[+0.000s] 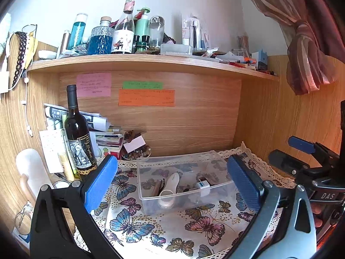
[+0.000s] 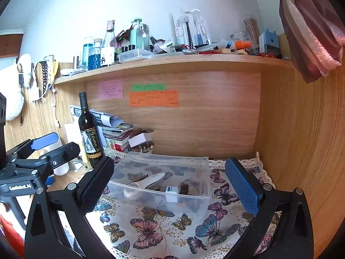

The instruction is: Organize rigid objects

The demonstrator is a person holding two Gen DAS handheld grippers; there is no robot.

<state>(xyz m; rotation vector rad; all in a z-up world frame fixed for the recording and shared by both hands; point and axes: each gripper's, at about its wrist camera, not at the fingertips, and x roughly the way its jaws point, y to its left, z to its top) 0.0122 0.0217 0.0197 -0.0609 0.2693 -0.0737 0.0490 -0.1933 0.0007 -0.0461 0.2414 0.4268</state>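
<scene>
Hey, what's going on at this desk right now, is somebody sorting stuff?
A person holds a gripper in each hand over a butterfly tablecloth. The left gripper and right gripper both have open jaws and hold nothing. Between them sits a clear plastic bin already holding small things: a white handheld device, a small white box and a pen. A wine bottle stands to the left.

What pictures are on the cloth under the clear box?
Colourful butterflies, blue, pink and gold, on a white tablecloth with a lace edge. The left wrist view shows them best.
</scene>
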